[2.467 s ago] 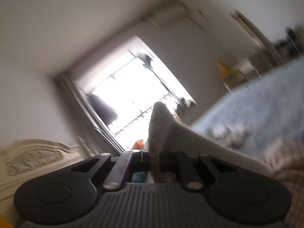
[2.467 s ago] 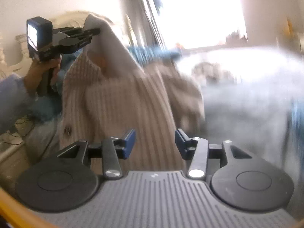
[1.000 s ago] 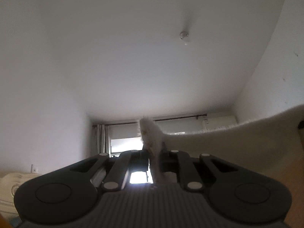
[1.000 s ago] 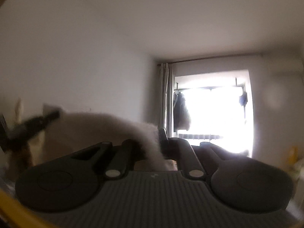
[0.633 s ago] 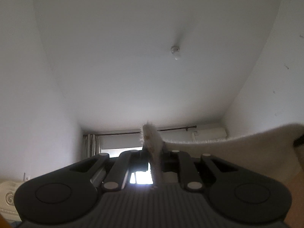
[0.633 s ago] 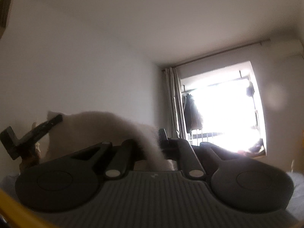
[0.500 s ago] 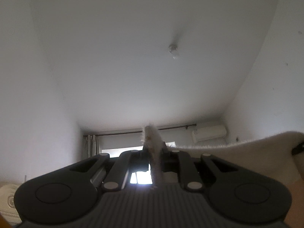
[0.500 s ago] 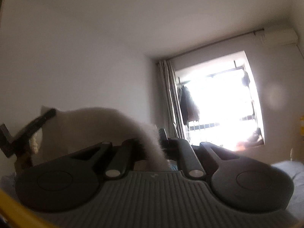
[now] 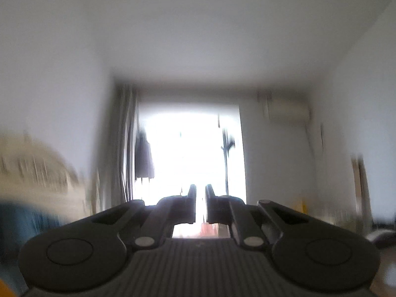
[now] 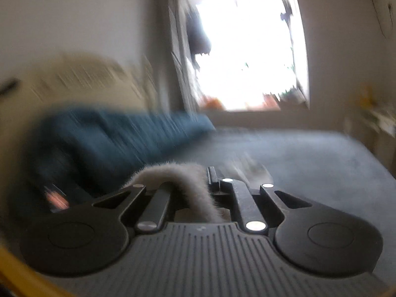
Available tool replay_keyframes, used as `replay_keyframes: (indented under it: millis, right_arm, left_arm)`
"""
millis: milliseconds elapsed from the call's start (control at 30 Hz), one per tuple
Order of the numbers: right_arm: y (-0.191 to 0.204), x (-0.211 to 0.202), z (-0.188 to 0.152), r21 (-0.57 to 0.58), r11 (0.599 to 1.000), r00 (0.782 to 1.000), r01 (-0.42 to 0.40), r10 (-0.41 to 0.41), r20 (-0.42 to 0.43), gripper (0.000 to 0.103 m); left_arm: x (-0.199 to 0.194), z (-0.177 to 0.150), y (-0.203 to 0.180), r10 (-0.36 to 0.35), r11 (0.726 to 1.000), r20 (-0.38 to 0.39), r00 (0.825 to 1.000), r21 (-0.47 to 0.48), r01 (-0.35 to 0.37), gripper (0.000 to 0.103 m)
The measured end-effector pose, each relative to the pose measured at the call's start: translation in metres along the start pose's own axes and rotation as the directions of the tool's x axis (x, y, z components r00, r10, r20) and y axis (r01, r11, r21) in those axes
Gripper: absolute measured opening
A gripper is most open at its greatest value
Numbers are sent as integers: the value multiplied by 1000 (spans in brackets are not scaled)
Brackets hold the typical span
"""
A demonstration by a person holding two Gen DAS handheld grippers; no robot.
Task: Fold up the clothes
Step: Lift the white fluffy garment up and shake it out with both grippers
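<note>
1. The fuzzy cream-grey knit garment (image 10: pixel 188 185) is the task's thing. A fold of it arches up out of my right gripper (image 10: pixel 210 173), just ahead of the camera and above the grey-blue bed cover (image 10: pixel 309 158). The rest of the garment hangs out of view.
2. My right fingers are clamped together on that knit fold.
3. My left gripper (image 9: pixel 200 193) holds nothing. Its fingers stand a narrow slit apart, with the bright window (image 9: pixel 190 153) showing through the gap.
4. The step in hand, as I judge it, is laying the garment flat on the bed. To do it well, I should keep the right grip firm and bring the cloth down low over the cover.
5. Before folding, I should retake a free edge with the left gripper so the knit spreads flat rather than bunching.
6. Both views are motion-blurred, so slower travel would help placement.
7. Outward: a long dark teal cushion (image 10: pixel 128 133) lies along the pale headboard (image 10: pixel 81 79).
8. No brand, label or writing can be read in either view.
</note>
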State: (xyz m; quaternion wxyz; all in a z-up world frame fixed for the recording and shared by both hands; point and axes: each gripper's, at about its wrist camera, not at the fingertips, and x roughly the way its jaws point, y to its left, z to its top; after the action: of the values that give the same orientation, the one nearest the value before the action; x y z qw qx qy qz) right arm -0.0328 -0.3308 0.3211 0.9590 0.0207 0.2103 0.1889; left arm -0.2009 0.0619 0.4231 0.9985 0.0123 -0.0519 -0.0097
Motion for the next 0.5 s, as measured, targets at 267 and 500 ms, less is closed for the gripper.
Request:
replay_keyframes:
  millis: [267,500]
  right_arm:
    - [-61,140,-110,102,983,964,156,-129,-231,6]
    - [-73,124,-96,102,984,963,149,-122,-239,7]
  left_arm:
    - [-30,-288,51,-262,958,-542,799,-243,149,52]
    - [-32,-375,-4,-559,795,-533,635,-563,227,83]
